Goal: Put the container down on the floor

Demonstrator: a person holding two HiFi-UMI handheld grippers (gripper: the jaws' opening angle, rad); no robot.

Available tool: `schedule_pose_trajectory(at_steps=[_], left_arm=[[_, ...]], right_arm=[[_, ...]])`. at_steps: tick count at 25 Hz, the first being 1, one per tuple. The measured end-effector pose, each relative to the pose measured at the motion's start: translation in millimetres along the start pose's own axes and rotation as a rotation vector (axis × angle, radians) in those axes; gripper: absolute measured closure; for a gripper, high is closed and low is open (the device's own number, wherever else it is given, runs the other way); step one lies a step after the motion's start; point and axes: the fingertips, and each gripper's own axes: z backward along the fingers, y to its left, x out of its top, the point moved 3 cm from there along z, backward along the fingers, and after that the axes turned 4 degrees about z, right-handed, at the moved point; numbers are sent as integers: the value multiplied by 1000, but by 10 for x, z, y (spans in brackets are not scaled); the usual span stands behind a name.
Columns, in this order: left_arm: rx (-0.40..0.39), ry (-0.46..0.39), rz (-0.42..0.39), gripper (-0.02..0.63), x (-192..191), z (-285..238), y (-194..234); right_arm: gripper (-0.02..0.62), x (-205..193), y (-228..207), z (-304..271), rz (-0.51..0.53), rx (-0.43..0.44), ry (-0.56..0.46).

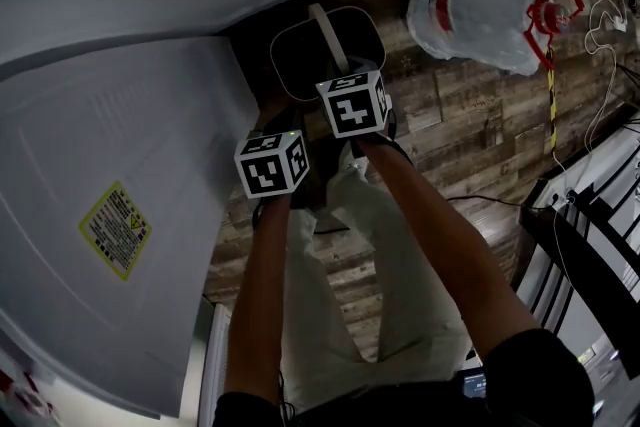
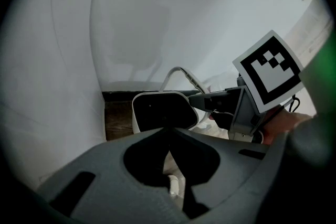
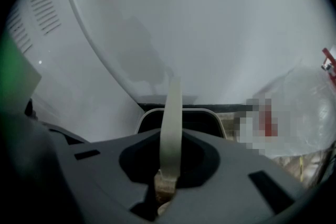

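Clamping the white handle [image 3: 170,128] of the container [image 1: 300,65], the R gripper [image 3: 167,183] had its jaws pinched tight on that strap, pointing steeply down. The container, white w/ a dark inside, lay just ahead of and below the jaws. Whether its base met the wood floor [image 1: 470,125] wasn't clear. The L gripper [image 2: 169,139], just beside the R one on its left, had its jaws closed together, apparently w/ nothing gripped. Left of both stood a large white panel [image 1: 120,115]. Well apart to the right was a clear plastic bag [image 1: 480,5].
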Motion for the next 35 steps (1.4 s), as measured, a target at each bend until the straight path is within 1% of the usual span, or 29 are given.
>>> schedule_pose_trajectory(at_steps=[3, 6, 10, 18, 22, 30, 35], left_arm=[[-4, -15, -3, 592, 52, -53, 2], [8, -27, -17, 592, 50, -93, 43], [26, -44, -9, 592, 27, -152, 154], [30, -28, -12, 592, -95, -245, 269], [18, -17, -23, 592, -147, -281, 252], [1, 11, -54, 592, -225, -400, 174], [-9, 34, -81, 592, -279, -514, 87]], right_arm=[[563, 59, -3, -39, 0, -1, -28], [563, 77, 14, -120, -4, 0, -56], [563, 55, 20, -242, -13, -8, -73], [563, -74, 76, -303, -14, 4, -81], [562, -105, 71, -307, -40, 3, -89], [563, -215, -70, -290, -73, -16, -102], [563, -366, -253, -280, -102, -37, -86]])
